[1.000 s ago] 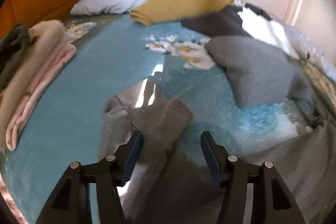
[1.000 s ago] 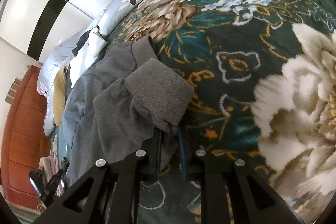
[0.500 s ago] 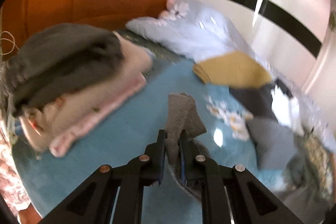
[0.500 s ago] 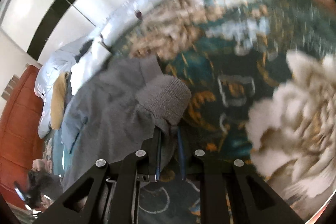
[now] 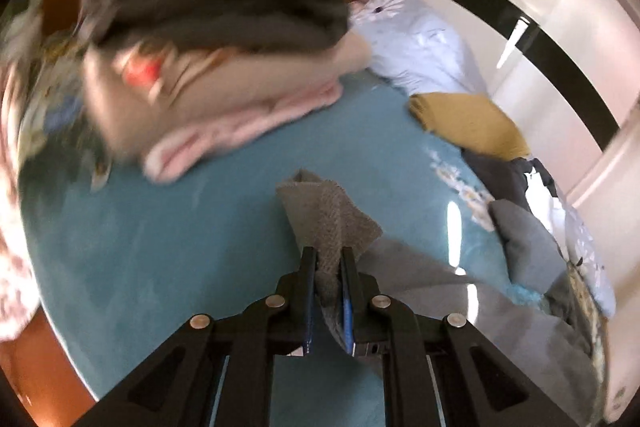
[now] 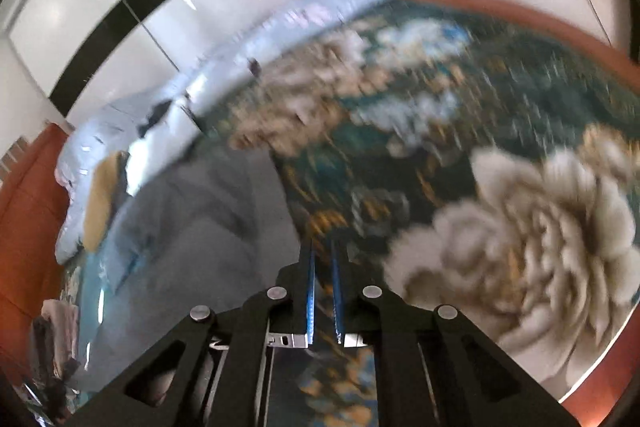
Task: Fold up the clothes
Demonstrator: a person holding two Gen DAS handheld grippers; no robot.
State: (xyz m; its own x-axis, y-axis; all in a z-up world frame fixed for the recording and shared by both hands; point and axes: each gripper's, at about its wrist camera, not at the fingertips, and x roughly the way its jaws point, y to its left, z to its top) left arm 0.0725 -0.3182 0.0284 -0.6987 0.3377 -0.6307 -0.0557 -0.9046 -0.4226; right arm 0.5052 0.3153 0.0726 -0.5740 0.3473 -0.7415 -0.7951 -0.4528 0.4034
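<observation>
Grey sweater cuff (image 5: 330, 223) clamped in left gripper (image 5: 328, 267), above blue blanket (image 5: 160, 247) | right gripper (image 6: 323, 259) nearly closed, contents cannot be told | step: lifting sleeve | next: fold it across the body, 4 o'clock.

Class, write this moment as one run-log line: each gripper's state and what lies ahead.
left gripper: shut on grey cuff | right gripper: shut, nothing visible between fingers | ahead: folded pile on blue blanket

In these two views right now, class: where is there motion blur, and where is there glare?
Left wrist view: the folded stack is smeared, the grey cuff in the left gripper stays sharp; glare streaks the wardrobe. Right wrist view: the floral blanket is blurred throughout.
</observation>
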